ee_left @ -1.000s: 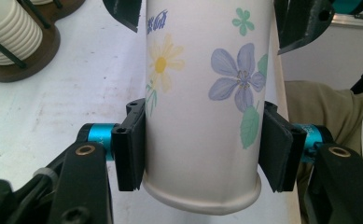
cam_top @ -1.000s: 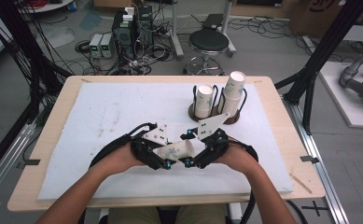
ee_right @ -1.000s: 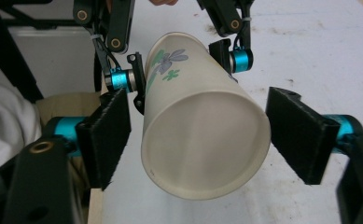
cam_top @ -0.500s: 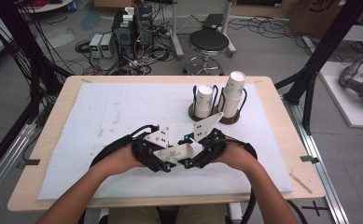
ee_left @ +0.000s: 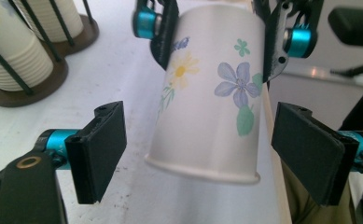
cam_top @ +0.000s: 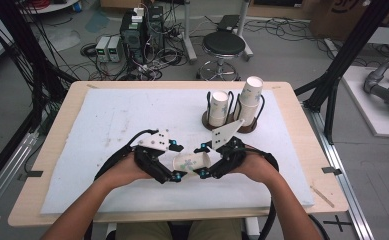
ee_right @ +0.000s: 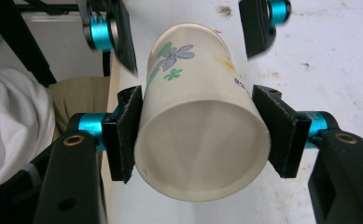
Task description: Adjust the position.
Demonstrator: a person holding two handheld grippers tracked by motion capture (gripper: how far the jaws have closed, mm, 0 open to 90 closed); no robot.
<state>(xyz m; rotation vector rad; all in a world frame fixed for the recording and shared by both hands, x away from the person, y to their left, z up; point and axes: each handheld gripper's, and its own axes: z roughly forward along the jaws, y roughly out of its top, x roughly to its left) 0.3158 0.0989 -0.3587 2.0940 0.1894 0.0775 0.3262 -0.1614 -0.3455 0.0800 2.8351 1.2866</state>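
Low in the centre of the high view, the right gripper (cam_top: 202,161) clamps its jaws on a white paper cup with printed flowers (cam_top: 191,162), held on its side above the white foam mat (cam_top: 107,120). The left gripper (cam_top: 178,162) has just opened; its jaws stand apart on either side of the cup, clear of it.

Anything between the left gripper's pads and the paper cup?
No. In the left gripper view, air gaps separate both pads from the paper cup.
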